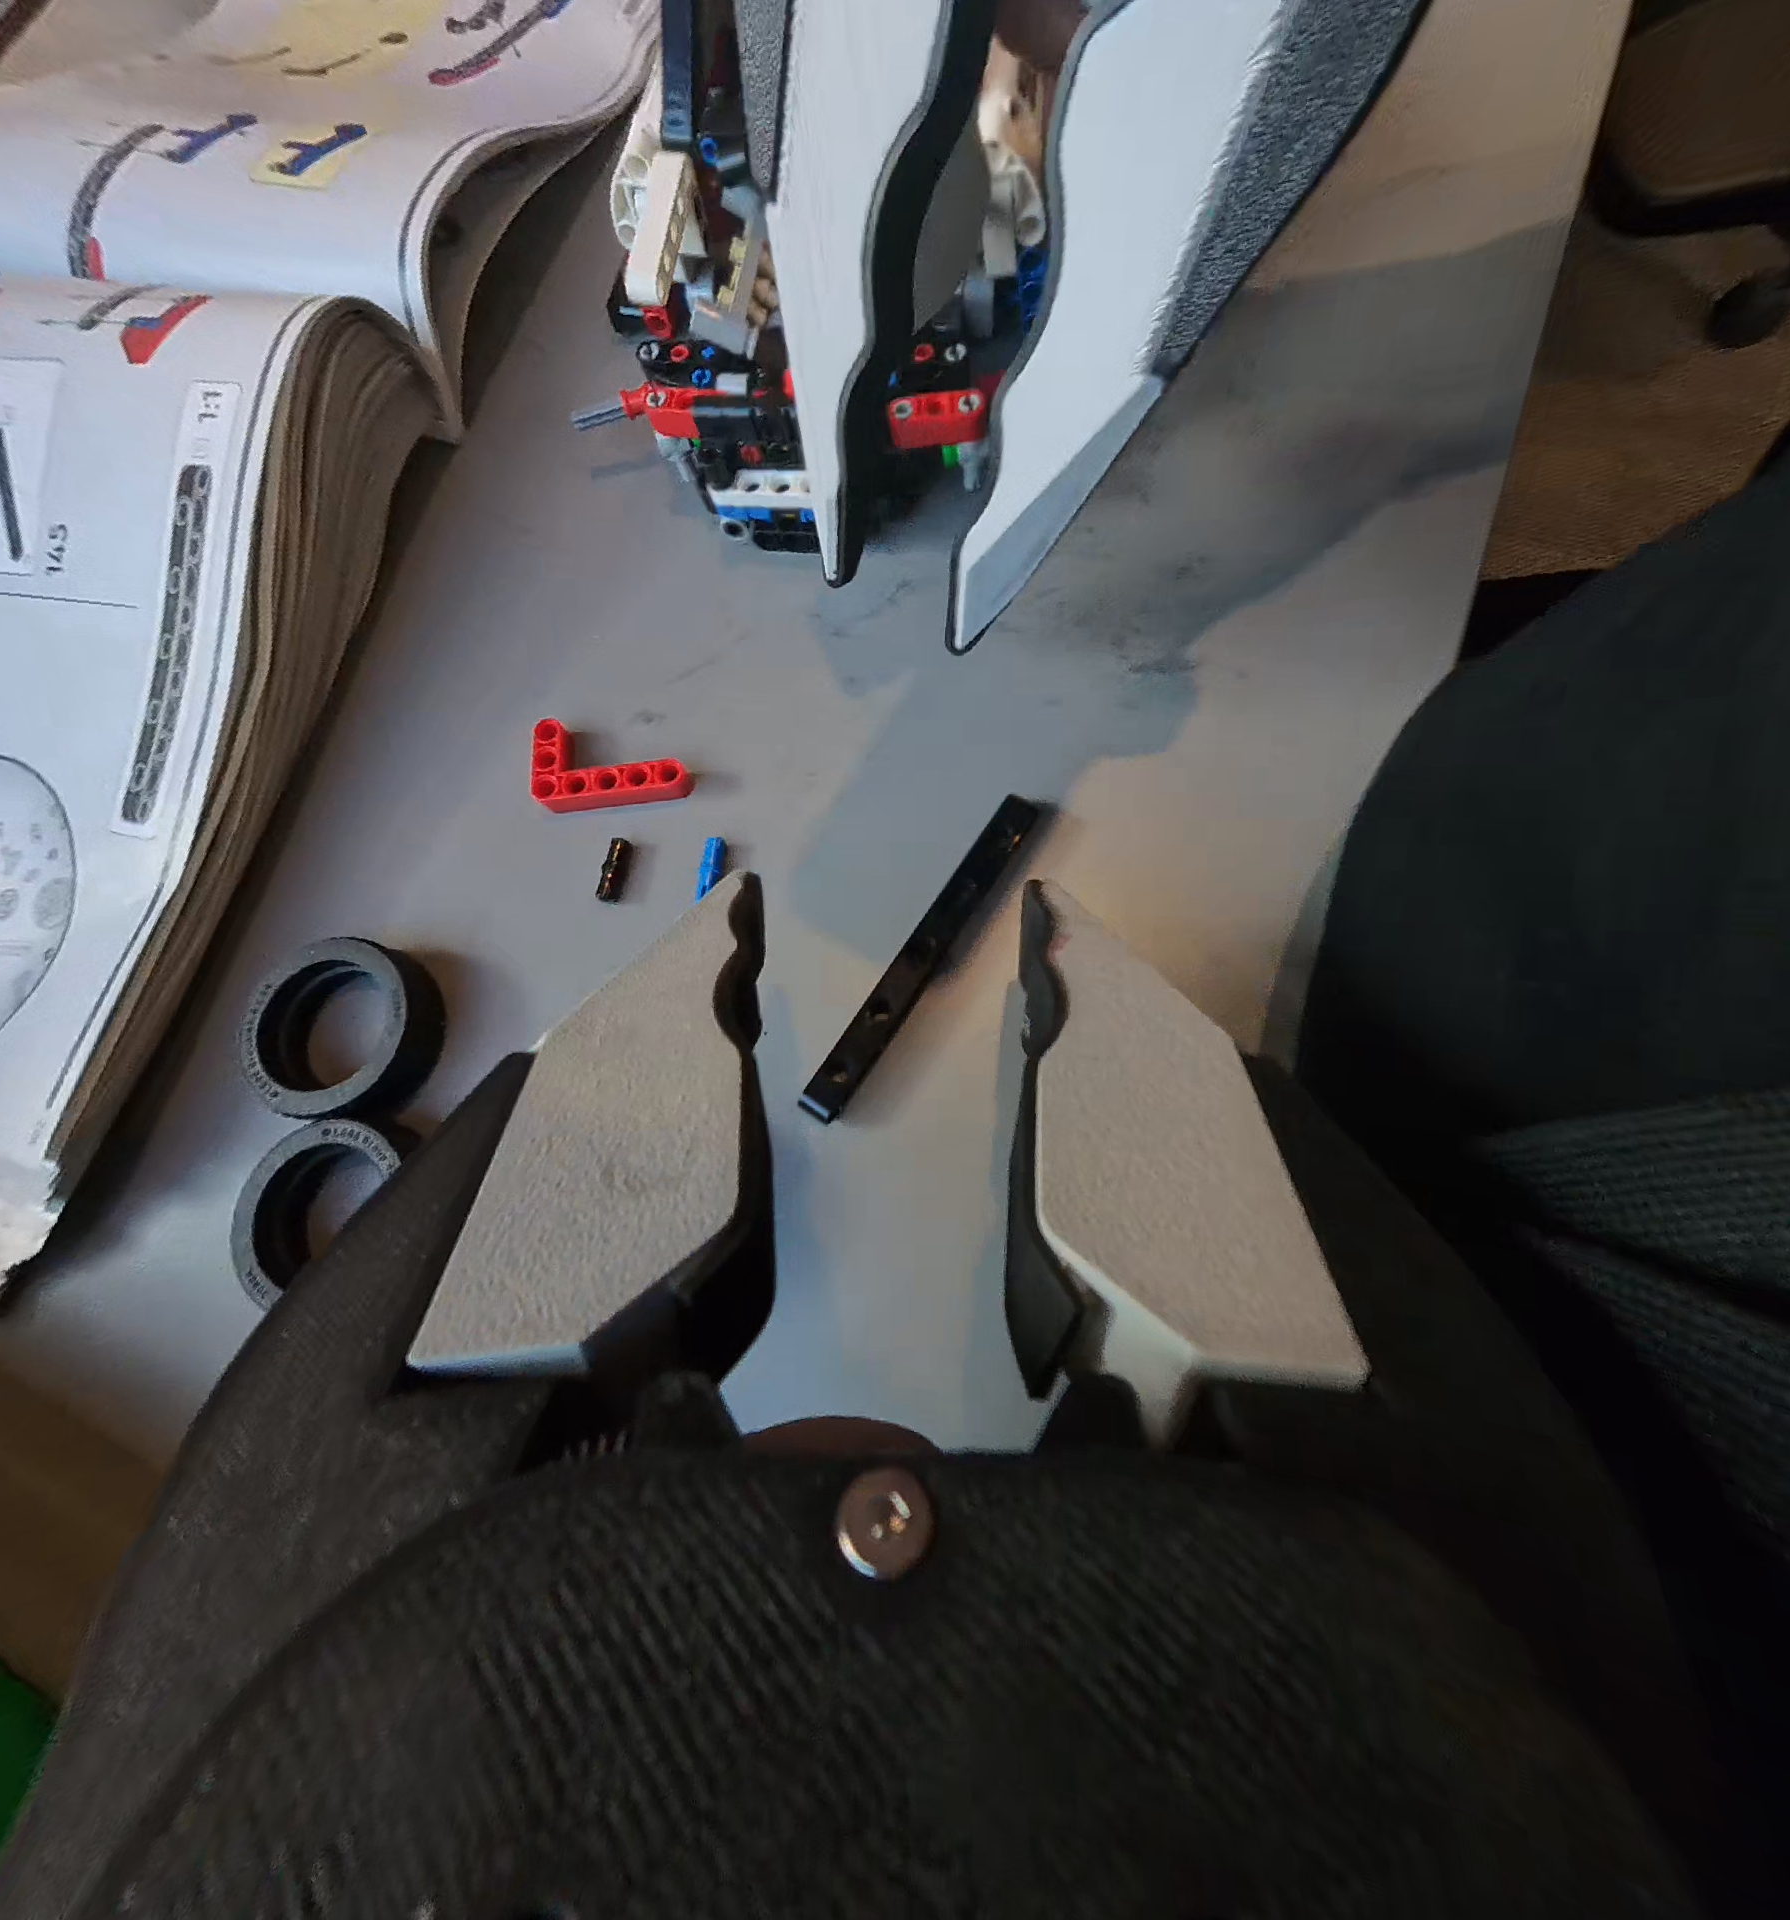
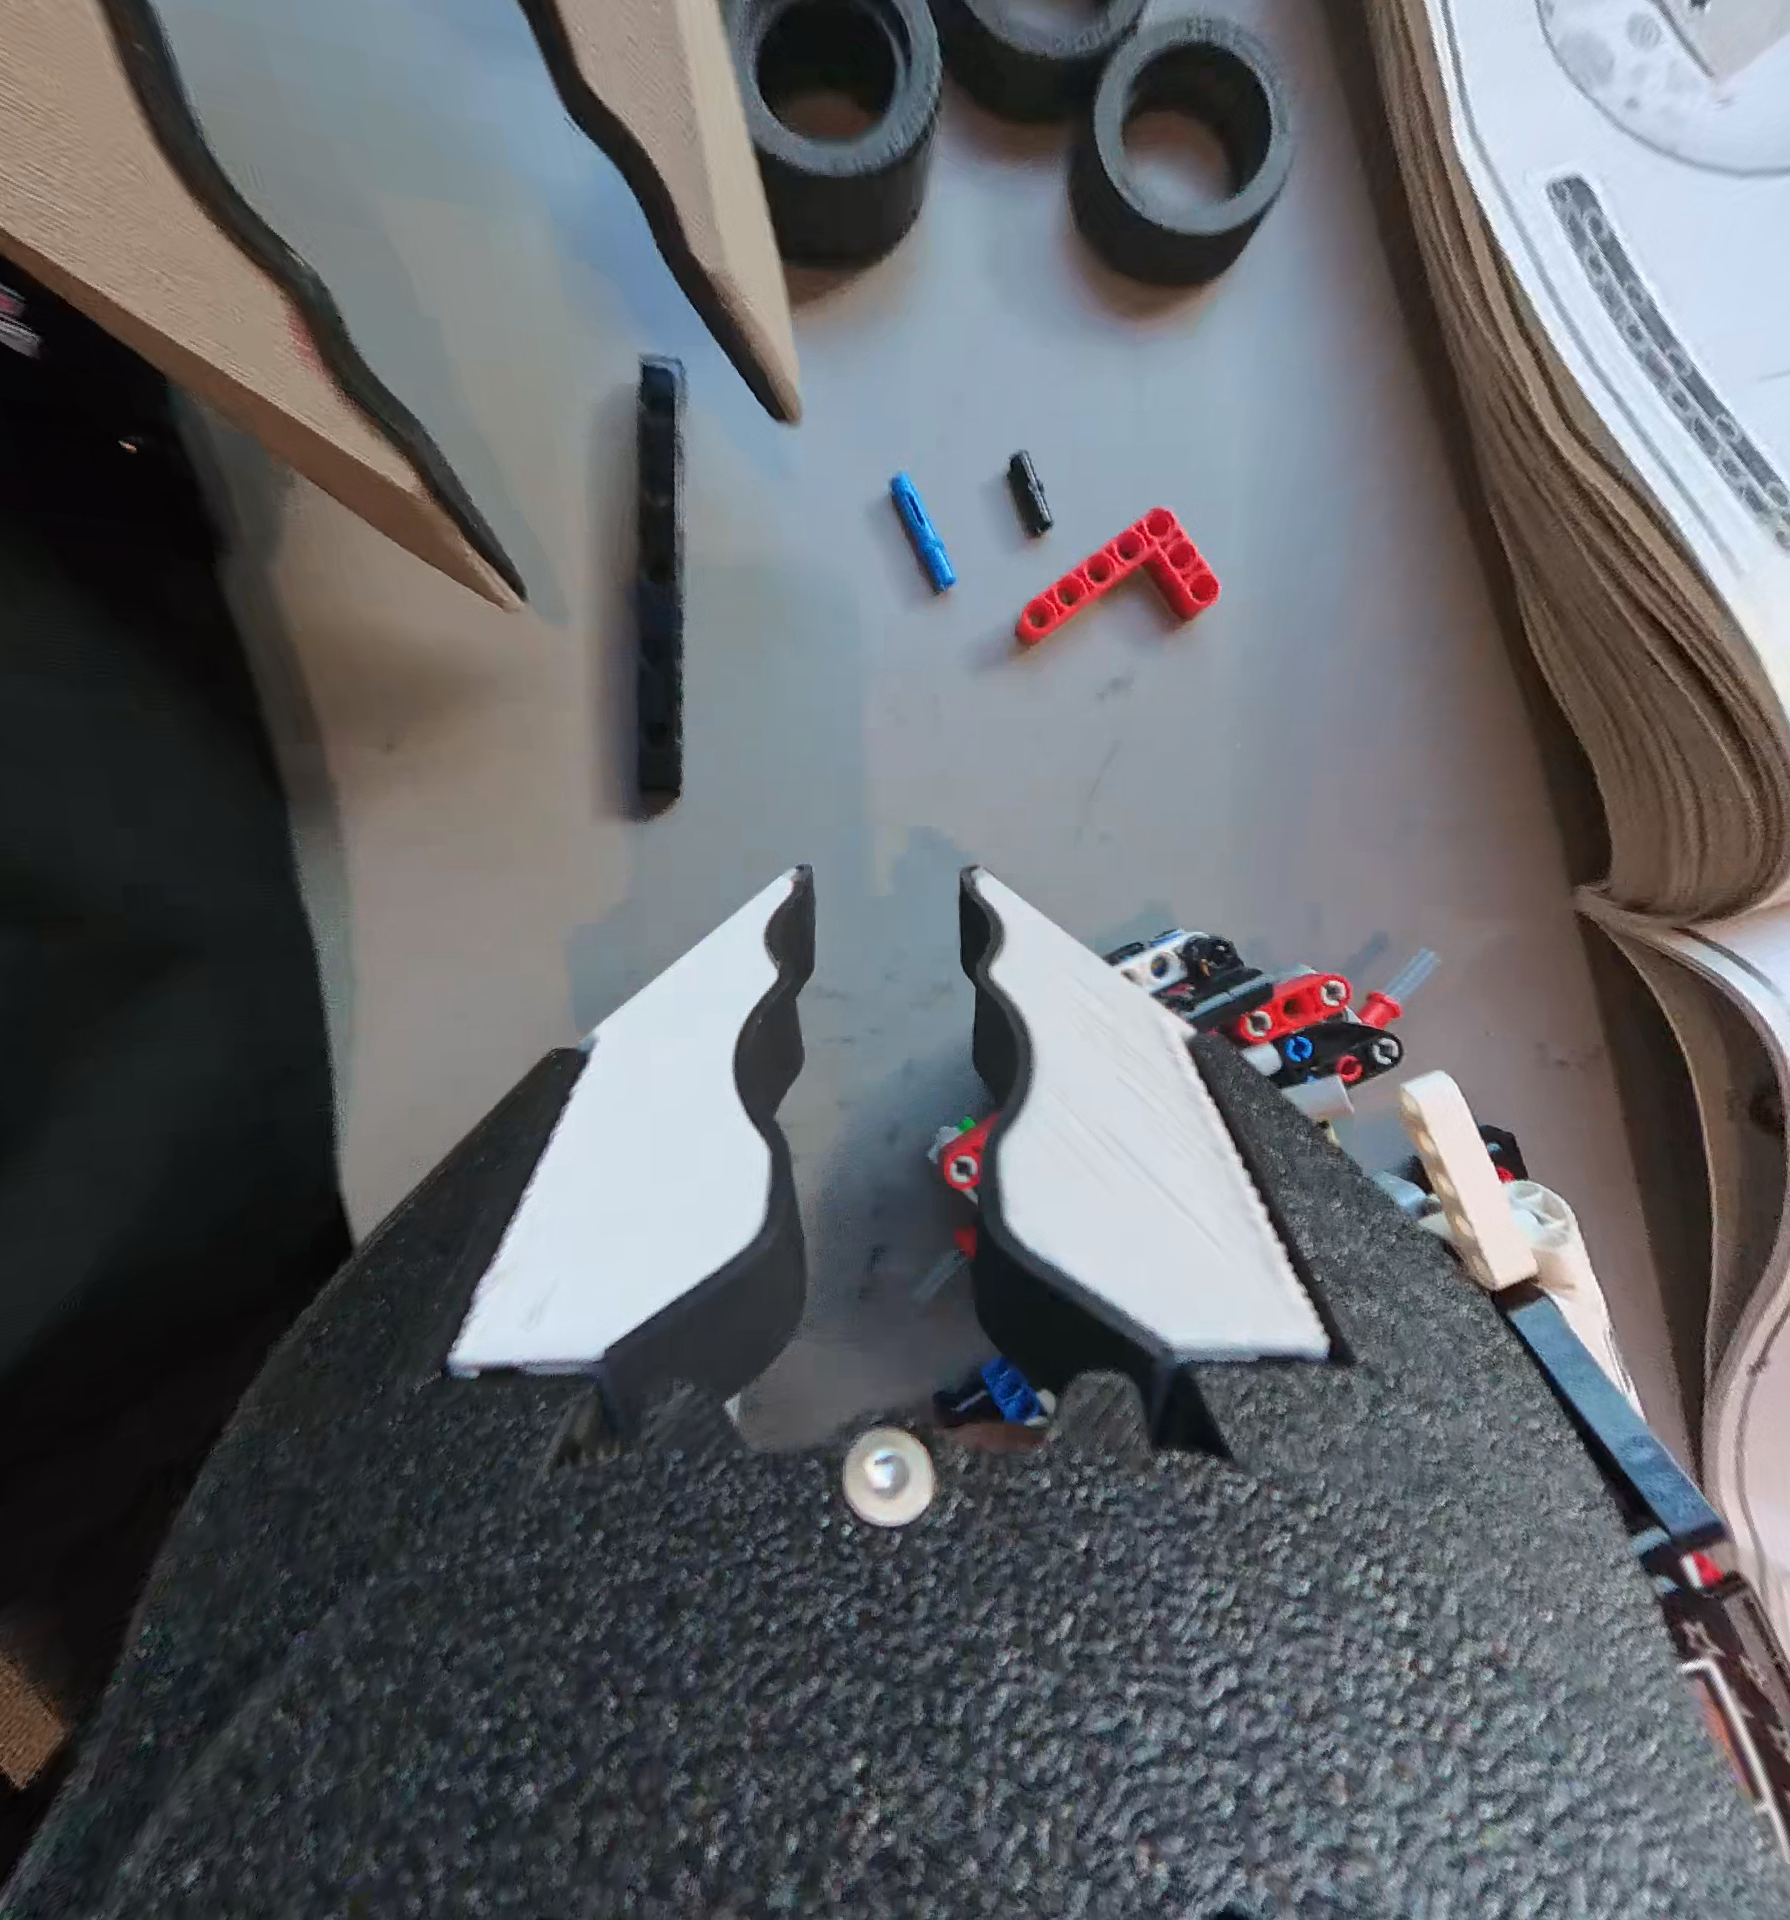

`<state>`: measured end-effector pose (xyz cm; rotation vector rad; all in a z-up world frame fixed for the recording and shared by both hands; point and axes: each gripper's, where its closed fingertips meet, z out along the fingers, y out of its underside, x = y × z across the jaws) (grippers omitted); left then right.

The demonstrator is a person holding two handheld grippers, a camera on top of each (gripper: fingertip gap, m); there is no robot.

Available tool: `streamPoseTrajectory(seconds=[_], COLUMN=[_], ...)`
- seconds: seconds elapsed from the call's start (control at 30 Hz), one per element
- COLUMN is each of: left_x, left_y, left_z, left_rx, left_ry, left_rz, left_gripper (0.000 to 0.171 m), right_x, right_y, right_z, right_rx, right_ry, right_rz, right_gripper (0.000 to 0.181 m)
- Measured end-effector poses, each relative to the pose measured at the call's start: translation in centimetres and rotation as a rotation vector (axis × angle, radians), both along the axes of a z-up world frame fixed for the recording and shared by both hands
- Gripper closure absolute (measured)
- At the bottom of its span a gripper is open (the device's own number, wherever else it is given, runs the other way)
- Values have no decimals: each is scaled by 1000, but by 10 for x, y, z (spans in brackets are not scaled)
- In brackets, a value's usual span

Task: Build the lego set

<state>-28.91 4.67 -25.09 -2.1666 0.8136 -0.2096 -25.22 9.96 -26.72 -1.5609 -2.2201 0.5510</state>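
Black beam (image 1: 924, 961) lay between the spread left gripper (image 1: 891, 914), edge at three o'clock; a nudge risked dropping it. Right gripper (image 2: 886, 883) gaped empty.

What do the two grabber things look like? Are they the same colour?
Nearly. The left gripper has two pale grey, pointed fingers with wavy black inner pads, on a ribbed black body with a silver screw. The right gripper has the same shape, but its fingers are white and its black body is grainy, also with a silver screw. No cables or sleeves show.
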Motion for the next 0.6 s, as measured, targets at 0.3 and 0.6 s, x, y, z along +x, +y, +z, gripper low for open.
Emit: streamPoseTrajectory(seconds=[0.3, 0.6], left_x=[-20, -18], left_y=[-12, -18], left_z=[-26, -33], left_rx=[-55, -55], left_ry=[4, -34], left_rz=[106, 159], left_gripper=[129, 129], right_x=[4, 2], right_y=[31, 54], right_z=[-18, -15], right_rx=[268, 328], right_ry=[-108, -74], right_rz=[20, -25], right_gripper=[178, 181])
